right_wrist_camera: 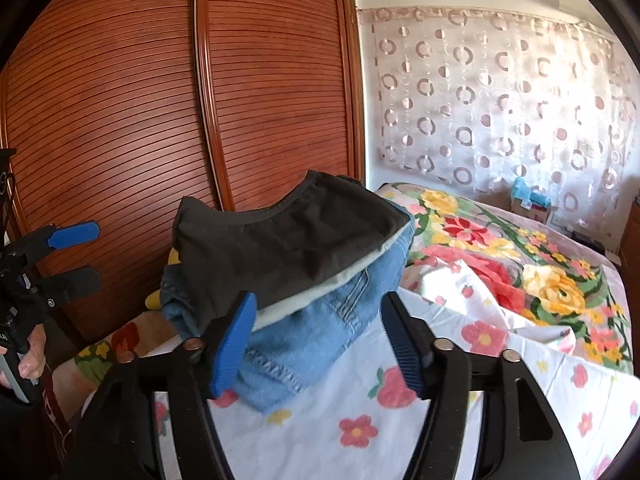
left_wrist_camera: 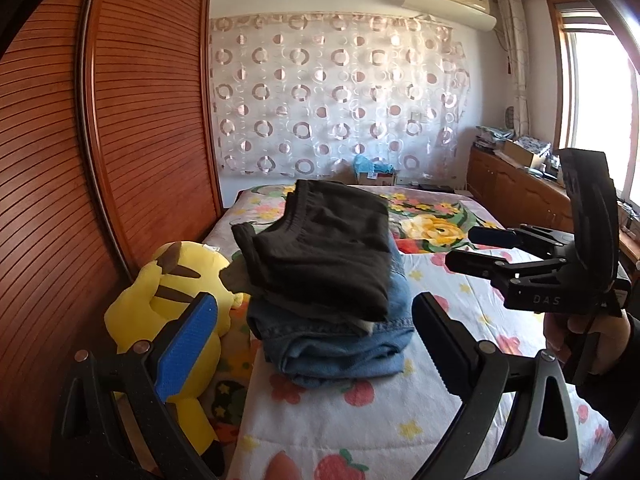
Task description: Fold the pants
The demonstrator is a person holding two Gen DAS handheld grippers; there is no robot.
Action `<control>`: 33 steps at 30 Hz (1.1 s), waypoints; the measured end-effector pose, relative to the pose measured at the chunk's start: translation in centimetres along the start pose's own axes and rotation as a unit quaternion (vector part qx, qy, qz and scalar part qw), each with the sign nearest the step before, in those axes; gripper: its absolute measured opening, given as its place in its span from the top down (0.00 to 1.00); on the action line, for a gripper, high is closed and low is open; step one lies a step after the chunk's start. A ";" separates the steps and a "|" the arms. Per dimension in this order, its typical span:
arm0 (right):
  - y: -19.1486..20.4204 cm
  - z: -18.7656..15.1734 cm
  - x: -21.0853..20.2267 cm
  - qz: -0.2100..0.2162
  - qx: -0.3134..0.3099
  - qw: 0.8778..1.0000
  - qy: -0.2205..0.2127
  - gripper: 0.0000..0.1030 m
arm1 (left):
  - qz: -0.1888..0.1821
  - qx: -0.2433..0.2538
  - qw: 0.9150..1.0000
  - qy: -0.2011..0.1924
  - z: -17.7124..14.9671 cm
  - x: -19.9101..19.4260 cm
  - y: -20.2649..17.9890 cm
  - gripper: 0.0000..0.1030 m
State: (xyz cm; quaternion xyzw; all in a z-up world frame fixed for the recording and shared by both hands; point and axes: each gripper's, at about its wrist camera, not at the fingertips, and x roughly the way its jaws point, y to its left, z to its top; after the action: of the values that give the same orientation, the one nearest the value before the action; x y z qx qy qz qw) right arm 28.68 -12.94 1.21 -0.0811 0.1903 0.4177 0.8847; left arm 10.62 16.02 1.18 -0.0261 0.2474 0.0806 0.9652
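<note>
Pants (left_wrist_camera: 320,248), dark and folded, top a jeans (left_wrist_camera: 336,344) stack on the bed (left_wrist_camera: 360,420); only the left view shows the yellow plush toy (left_wrist_camera: 172,312) whole. Left gripper (left_wrist_camera: 316,344) gapes wide and empty, and right gripper (right_wrist_camera: 320,344) stands open, seemingly clear of the stack.

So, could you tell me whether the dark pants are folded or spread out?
Folded: the dark pants lie as a compact bundle atop the jeans.

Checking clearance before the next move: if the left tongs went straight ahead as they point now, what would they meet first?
Most likely the folded stack: the left tongs, open, point at the blue jeans under the black pants. Depth is uncertain.
</note>
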 end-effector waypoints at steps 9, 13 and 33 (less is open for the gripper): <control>1.5 -1.9 -3.9 -0.038 0.021 0.999 -0.001 0.24 | -0.021 0.009 1.000 0.008 -1.0 -0.7 -2.3 0.05; 2.0 -2.6 -6.0 -0.059 0.036 0.998 -0.004 0.19 | -0.039 0.007 0.999 0.008 -1.3 -1.0 -3.5 0.05; 7.6 -6.3 -16.3 -0.184 0.091 0.978 -0.028 0.14 | -0.095 0.044 0.994 0.010 -1.9 -4.2 -12.4 0.05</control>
State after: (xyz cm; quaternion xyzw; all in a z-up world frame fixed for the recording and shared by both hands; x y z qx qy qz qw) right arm 11.69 -21.48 2.18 -0.0221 0.1848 0.2308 0.9550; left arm 8.20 3.06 1.65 -0.0075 0.2571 -0.0223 0.9661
